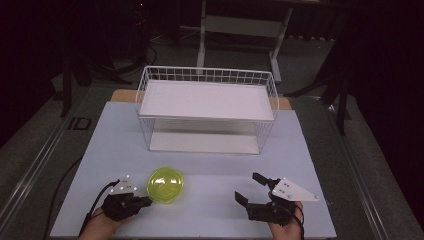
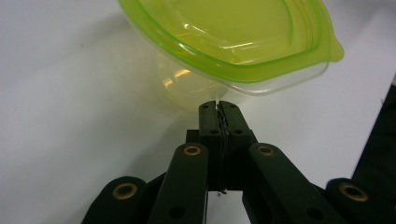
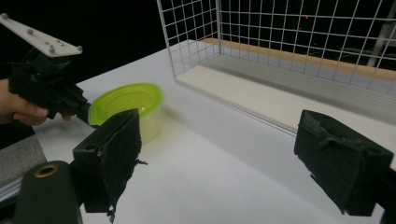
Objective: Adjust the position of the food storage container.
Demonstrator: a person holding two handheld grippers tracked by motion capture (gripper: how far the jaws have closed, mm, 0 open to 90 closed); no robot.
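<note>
A clear tub with a lime-green lid stands on the white table near the front left. My left gripper lies just left of it. In the left gripper view the jaws of this gripper are pressed together with nothing between them. Their tips sit against the tub's clear wall, under the rim of the green lid. My right gripper rests at the front right, open and empty. Between its wide-set pads, my right gripper frames the tub and the left gripper beside it.
A white wire rack with two shelves stands at the back middle of the table; its mesh side and lower shelf lie ahead of the right gripper. Dark floor and table legs surround the board.
</note>
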